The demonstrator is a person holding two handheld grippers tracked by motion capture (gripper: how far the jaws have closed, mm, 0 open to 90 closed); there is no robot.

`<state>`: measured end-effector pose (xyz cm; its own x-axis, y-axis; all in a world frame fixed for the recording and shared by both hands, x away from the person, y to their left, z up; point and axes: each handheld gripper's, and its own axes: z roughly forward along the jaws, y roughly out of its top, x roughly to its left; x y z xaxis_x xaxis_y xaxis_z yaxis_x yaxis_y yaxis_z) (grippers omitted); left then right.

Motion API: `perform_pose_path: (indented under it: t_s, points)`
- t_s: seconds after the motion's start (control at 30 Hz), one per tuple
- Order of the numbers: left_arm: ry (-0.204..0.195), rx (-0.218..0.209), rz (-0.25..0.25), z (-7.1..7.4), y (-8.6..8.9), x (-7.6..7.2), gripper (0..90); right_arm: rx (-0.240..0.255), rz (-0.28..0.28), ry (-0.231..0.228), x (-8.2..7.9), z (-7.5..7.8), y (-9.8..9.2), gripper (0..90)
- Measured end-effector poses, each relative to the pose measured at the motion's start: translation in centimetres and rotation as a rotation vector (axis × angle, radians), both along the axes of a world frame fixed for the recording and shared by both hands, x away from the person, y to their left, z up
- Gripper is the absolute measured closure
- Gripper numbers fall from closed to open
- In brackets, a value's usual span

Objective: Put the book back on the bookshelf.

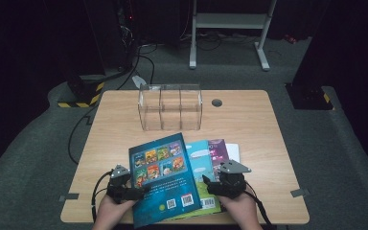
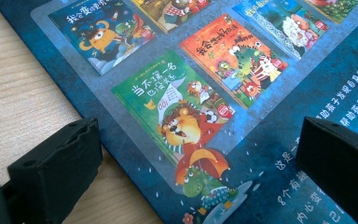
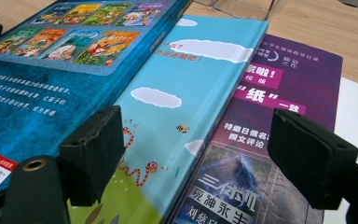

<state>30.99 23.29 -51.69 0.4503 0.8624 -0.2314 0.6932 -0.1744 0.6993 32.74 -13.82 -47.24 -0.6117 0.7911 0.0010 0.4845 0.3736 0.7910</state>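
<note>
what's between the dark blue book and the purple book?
The light blue book with white clouds. In the right gripper view it lies partly under the dark blue book and overlaps the purple book; the high view shows the same order.

A clear plastic three-compartment organiser box [image 1: 170, 113] stands upright toward the far side of the light wooden table [image 1: 249, 129]. Right of the box, a round grey grommet [image 1: 216, 102] is set into the tabletop. Beyond the box, a white metal frame stand [image 1: 230, 28] sits on the grey carpet floor [image 1: 38, 143].
</note>
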Motion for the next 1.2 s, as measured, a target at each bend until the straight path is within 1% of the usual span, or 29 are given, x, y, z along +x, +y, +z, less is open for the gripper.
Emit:
perform_pose_path:
  t_s: [0.17,0.23,0.27,0.3,0.33,0.43,0.57,0.63,0.73,0.8,0.83,0.9,0.93,1.07,1.1,1.2]
  points:
    - [0.001,0.000,0.003,0.0,0.0,0.0,0.4,-0.001,-0.004,0.003,0.0,0.0,0.0,18.2]
    - [0.026,-0.023,0.013,-0.1,0.3,0.1,1.2,0.000,-0.005,0.003,0.0,0.0,0.0,18.1]
    - [0.049,-0.040,0.021,-0.2,0.5,0.2,0.8,0.001,-0.007,0.004,-0.1,0.1,-0.1,18.1]
    - [0.048,-0.051,0.031,-0.3,0.6,0.2,0.4,0.000,-0.005,0.001,-0.1,0.1,-0.1,18.2]
    - [0.050,-0.049,0.031,-0.3,0.5,0.1,0.6,0.001,-0.007,-0.002,-0.1,0.1,-0.2,18.2]
    - [0.044,-0.049,0.036,-0.3,0.4,0.0,0.8,0.004,-0.009,-0.002,-0.1,0.2,-0.4,18.3]
    - [-0.013,0.010,0.023,0.1,-0.4,-0.3,0.4,0.004,-0.011,0.005,-0.1,0.1,-0.4,18.3]
    - [-0.023,0.024,0.026,0.2,-0.7,-0.3,0.2,0.000,-0.006,0.003,-0.1,0.0,-0.3,18.5]
    - [-0.030,0.010,0.015,0.1,-0.9,-0.3,0.5,0.000,-0.005,0.007,-0.1,0.0,-0.1,18.6]
    - [-0.032,0.012,0.010,0.1,-1.0,-0.3,0.5,0.002,-0.007,0.010,-0.1,0.0,0.0,18.6]
    - [-0.041,0.008,-0.001,0.1,-1.4,-0.3,0.6,-0.004,-0.003,0.006,-0.1,0.0,0.0,18.6]
    - [-0.045,0.010,-0.011,0.2,-1.8,-0.2,0.6,-0.002,-0.004,0.005,-0.1,0.0,-0.1,18.7]
    - [-0.045,0.010,-0.011,0.2,-1.8,-0.2,0.6,0.003,-0.007,0.009,-0.1,0.0,-0.1,18.7]
    - [-0.045,0.002,-0.021,0.4,-2.8,0.0,0.6,0.010,-0.009,0.008,0.0,0.1,-0.3,19.0]
    - [-0.050,0.012,-0.030,0.5,-3.0,0.1,0.6,0.014,-0.011,0.012,0.0,0.1,-0.3,19.0]
    - [-0.054,0.014,-0.038,0.6,-3.7,0.2,0.5,0.016,-0.013,0.011,0.0,0.1,-0.4,19.1]
